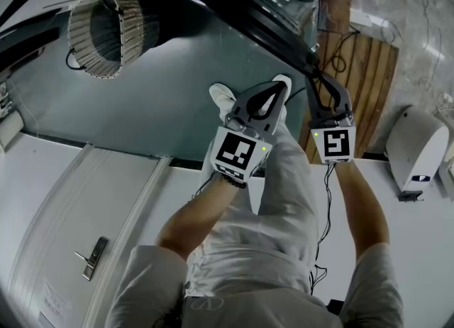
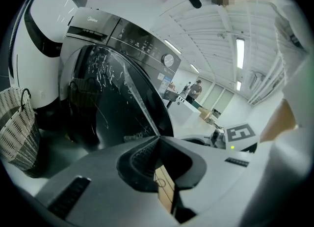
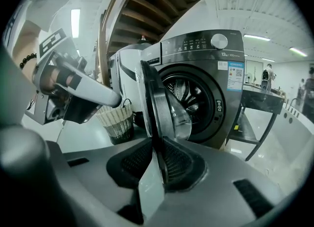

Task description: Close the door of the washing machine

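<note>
Front-loading washing machine (image 3: 216, 69): dark grey, with a control panel and dial along the top. Door (image 3: 169, 105): round, dark rim, bulging clear glass bowl. It stands open, swung out left of the drum opening (image 3: 189, 93), edge-on to the right gripper view. Right gripper (image 3: 154, 140): jaws astride the door's rim, pads apparently pressing it. Left gripper (image 2: 158, 138): jaws together, nothing held, near the door's outer face. Wicker basket (image 3: 117, 122): on the floor beside the machine.

Grey floor (image 3: 84, 136) carries washing machine (image 3: 211, 73); woven basket (image 3: 117, 123) standing just beside machine.
</note>
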`<action>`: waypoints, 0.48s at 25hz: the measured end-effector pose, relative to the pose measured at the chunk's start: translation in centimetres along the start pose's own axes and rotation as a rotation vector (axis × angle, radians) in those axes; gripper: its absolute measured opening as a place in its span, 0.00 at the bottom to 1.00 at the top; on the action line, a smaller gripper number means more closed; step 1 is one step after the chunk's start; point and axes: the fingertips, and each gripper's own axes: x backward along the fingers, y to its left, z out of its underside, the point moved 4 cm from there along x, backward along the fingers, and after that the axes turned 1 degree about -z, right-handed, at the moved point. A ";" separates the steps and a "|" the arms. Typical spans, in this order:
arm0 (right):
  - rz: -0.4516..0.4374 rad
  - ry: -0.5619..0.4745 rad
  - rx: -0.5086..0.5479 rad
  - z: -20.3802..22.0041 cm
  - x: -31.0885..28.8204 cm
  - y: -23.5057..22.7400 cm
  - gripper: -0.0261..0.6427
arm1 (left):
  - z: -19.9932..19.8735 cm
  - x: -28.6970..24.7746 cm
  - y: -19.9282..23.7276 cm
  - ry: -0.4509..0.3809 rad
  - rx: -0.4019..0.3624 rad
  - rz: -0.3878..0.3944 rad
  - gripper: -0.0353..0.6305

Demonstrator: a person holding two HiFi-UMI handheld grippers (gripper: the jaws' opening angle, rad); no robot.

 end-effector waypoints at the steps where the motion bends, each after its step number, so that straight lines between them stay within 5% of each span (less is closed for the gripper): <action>1: 0.007 0.003 -0.004 0.0 -0.1 -0.4 0.15 | -0.1 -0.2 0.0 -0.004 0.001 0.002 0.06; 12: 0.083 -0.019 -0.048 -0.8 -0.6 -3.8 0.17 | -0.6 -4.1 -1.7 -0.022 -0.120 0.026 0.06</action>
